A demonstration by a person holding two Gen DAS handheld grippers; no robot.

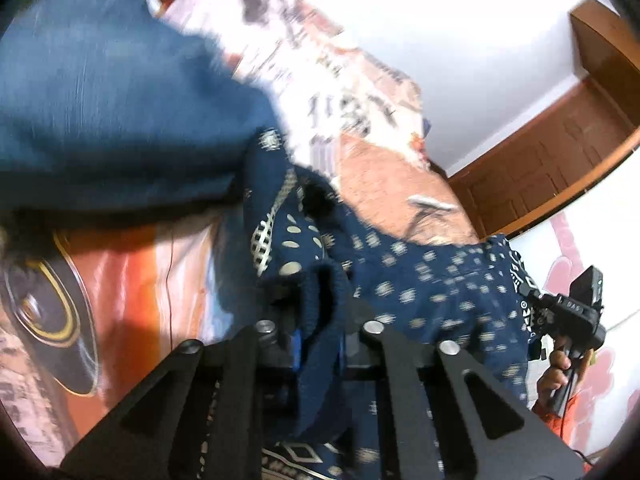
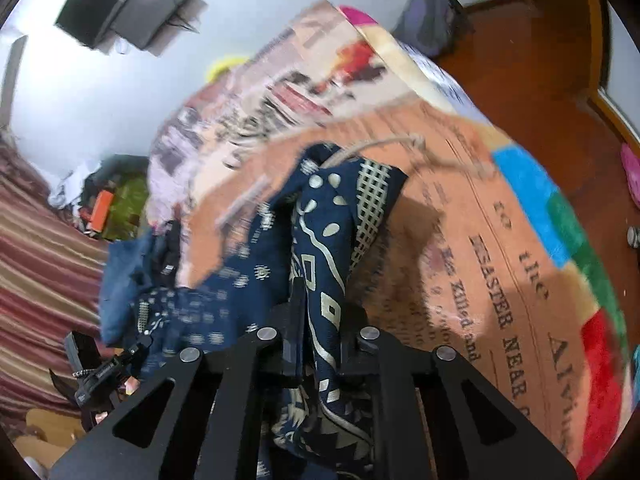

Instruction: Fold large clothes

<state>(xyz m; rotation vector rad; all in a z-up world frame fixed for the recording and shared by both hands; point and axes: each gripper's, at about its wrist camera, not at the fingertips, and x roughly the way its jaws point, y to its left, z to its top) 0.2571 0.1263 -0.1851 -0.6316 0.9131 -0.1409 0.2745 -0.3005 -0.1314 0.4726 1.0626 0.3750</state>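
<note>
Wrist views — both tongs (image 1: 318, 312) (image 2: 320, 320) on garment (image 1: 420, 276)

A home bedroom: a bed (image 2: 460, 208) under a printed blanket, wooden door (image 1: 560, 160), wall-mounted television (image 2: 120, 8).

My matt black metal jaws grip soft navy printed cloth (image 2: 320, 240); fuzzy printed blanket (image 2: 480, 220) beneath; glossy brown wood floor (image 2: 540, 60).
</note>
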